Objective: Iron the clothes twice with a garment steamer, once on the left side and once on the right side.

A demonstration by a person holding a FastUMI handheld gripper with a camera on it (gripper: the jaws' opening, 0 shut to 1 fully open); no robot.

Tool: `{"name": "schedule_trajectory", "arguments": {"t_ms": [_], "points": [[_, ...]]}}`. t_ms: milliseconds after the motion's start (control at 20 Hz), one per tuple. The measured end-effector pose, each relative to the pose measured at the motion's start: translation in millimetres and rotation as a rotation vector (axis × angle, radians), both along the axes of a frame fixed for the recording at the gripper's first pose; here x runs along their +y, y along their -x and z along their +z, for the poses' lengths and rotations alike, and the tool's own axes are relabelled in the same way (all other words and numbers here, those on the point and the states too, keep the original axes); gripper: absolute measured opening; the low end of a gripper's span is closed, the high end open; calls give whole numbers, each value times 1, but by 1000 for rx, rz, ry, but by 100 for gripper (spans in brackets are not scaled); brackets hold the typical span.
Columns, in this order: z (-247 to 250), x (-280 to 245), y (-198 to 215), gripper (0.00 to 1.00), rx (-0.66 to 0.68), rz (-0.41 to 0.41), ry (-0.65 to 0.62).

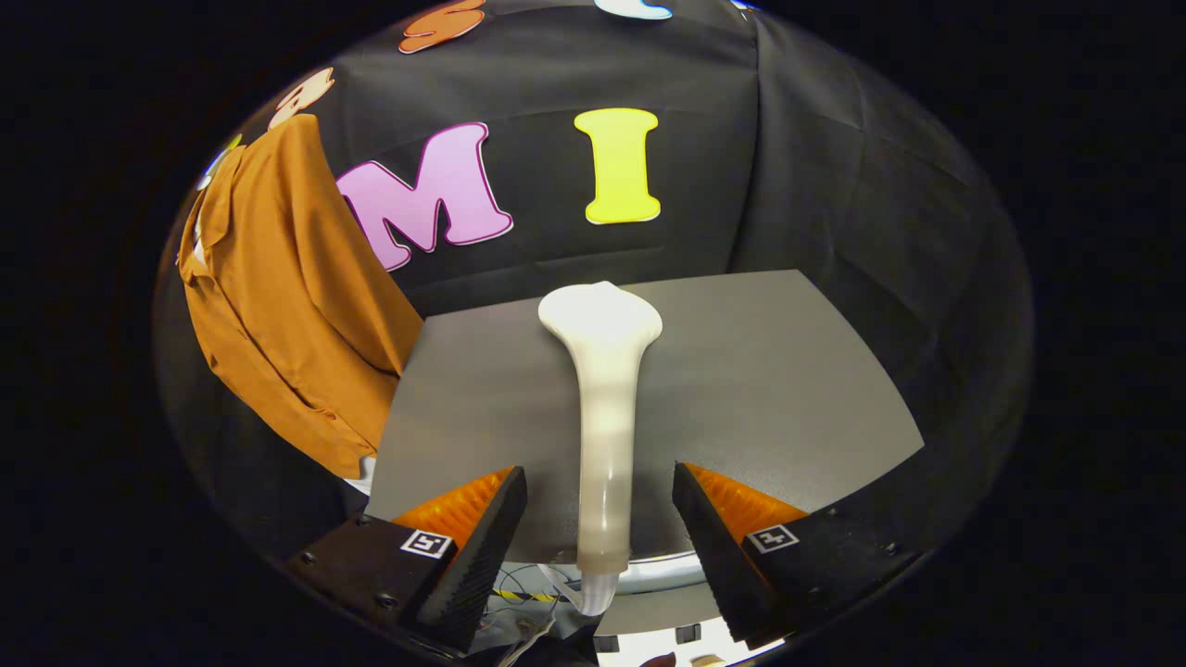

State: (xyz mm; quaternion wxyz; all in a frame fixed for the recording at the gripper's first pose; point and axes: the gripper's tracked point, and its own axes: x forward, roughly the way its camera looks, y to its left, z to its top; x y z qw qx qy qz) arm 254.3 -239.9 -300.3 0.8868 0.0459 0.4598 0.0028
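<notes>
A white garment steamer [604, 408] lies on the grey table [769, 389], its flared head pointing away from me and its handle running back between my fingers. My gripper [600, 514] is open, one finger on each side of the handle with a gap to it on both sides. The left fingertip [500, 519] and right fingertip [700, 519] are black ribbed pads with orange backs. An orange-brown shirt [287, 296] hangs to the left of the table, beyond my left finger, against the black cloth wall.
The table's near edge lies just under my fingers, with cables [519, 593] and a white surface [667, 574] below it. The black cloth wall [834, 185] closes the booth behind and to the right of the table.
</notes>
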Motion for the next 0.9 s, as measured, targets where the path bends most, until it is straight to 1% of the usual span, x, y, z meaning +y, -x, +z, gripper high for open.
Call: {"name": "schedule_trajectory", "arguments": {"t_ms": [150,250,300,350,400,450,550,600,700,800,900], "points": [[-19,5,-13,99,32,9,-32],[-27,4,-18,86,50,7,-25],[-32,3,-18,72,59,12,-16],[-35,4,-17,68,74,21,-13],[-42,3,-10,57,107,35,4],[-38,4,-14,51,74,49,0],[-38,3,-22,39,56,24,-6],[-44,4,-24,35,42,18,-17],[-34,1,-23,27,21,-5,-39],[-23,-4,-24,27,-25,-33,-35],[-8,-4,-20,27,-61,-37,-24]]}}
